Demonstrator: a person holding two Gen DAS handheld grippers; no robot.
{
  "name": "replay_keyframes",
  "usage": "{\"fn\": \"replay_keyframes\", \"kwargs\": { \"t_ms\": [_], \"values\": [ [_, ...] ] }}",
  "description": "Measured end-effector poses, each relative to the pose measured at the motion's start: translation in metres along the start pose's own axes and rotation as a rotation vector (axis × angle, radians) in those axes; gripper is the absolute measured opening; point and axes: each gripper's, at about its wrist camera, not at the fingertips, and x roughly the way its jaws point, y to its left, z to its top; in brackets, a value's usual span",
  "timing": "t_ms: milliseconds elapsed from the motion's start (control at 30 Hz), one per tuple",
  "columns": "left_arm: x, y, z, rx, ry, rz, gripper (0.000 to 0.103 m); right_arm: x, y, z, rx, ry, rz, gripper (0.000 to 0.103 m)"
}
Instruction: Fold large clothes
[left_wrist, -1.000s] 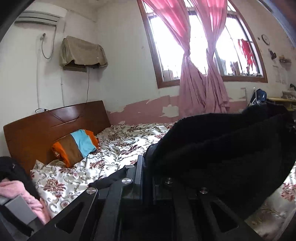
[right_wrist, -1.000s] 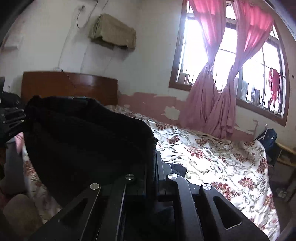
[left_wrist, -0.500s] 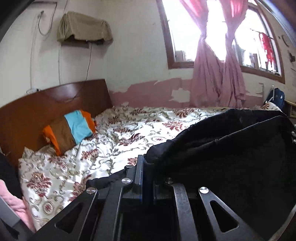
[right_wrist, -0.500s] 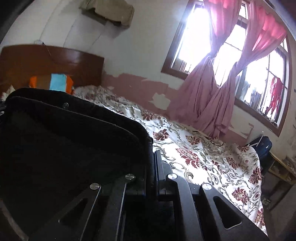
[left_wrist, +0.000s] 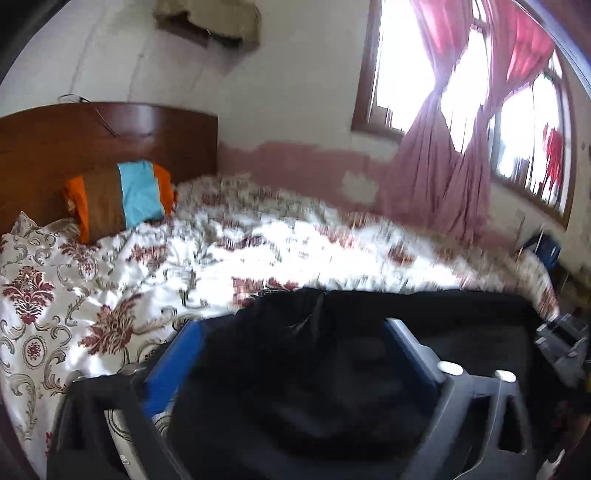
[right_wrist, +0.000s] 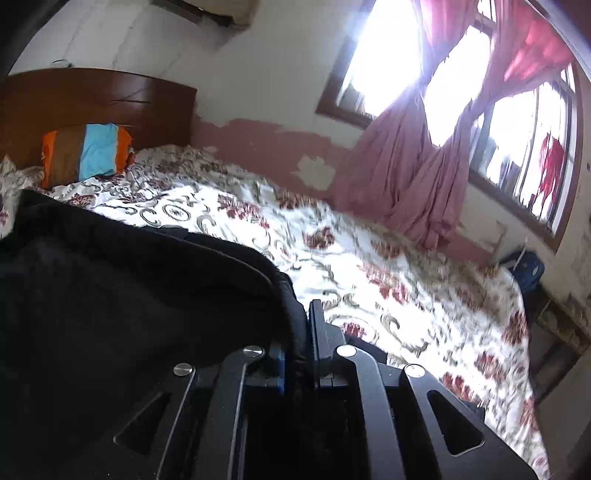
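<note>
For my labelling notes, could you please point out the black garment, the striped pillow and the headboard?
black garment (right_wrist: 122, 295): right wrist view, on its broad dark middle.
striped pillow (right_wrist: 98, 149): right wrist view, on the blue stripe.
headboard (left_wrist: 110, 136): left wrist view, on the wooden panel.

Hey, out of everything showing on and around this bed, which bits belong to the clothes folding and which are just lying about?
Part of the job:
- large black fleece garment
- left gripper, jaws just opened wide, the cloth lying loose between them
- right gripper, jaws just beginning to open, cloth in the narrow gap
- floral bedspread

Lying about:
- striped orange, brown and blue pillow
- pink curtains
- blue bag
</note>
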Motion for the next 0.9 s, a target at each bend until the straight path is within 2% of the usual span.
{"fn": "replay_keyframes", "kwargs": {
  "t_ms": [67, 133, 167, 233, 400, 433, 567, 700, 800, 900],
  "values": [
    [-0.006, 0.005, 0.011, -0.019, 0.007, -0.019, 0.101, 0.004, -0.011, 0.004, 0.044, 0.048, 0.026, 0.034],
    [-0.012, 0.006, 0.016, -0.021, 0.032, -0.01, 0.101, 0.002, -0.025, 0.006, 0.08, 0.046, 0.096, 0.073],
    [-0.016, 0.007, 0.017, -0.018, 0.033, -0.018, 0.101, -0.003, -0.031, 0.007, 0.099, 0.038, 0.15, 0.077],
    [-0.03, 0.007, 0.015, 0.002, 0.025, -0.025, 0.101, -0.015, -0.042, 0.006, 0.117, 0.024, 0.216, 0.078],
    [-0.058, 0.006, -0.005, 0.046, 0.038, 0.004, 0.102, -0.053, -0.06, -0.018, 0.116, 0.015, 0.276, 0.08],
    [-0.062, 0.007, -0.015, 0.044, 0.044, 0.0, 0.102, -0.063, -0.064, -0.031, 0.133, 0.009, 0.303, 0.083],
    [-0.07, 0.014, -0.064, 0.038, 0.125, -0.038, 0.102, -0.088, -0.073, -0.088, 0.194, -0.03, 0.422, 0.085],
    [-0.072, 0.006, -0.091, 0.067, 0.144, -0.085, 0.102, -0.09, -0.061, -0.133, 0.162, -0.03, 0.5, 0.086],
    [-0.069, -0.008, -0.108, 0.109, 0.147, -0.108, 0.102, -0.079, -0.047, -0.15, 0.092, 0.009, 0.488, 0.086],
    [-0.058, -0.027, -0.119, 0.181, 0.155, -0.101, 0.102, -0.068, -0.039, -0.153, 0.055, -0.004, 0.457, 0.089]
  ]
}}
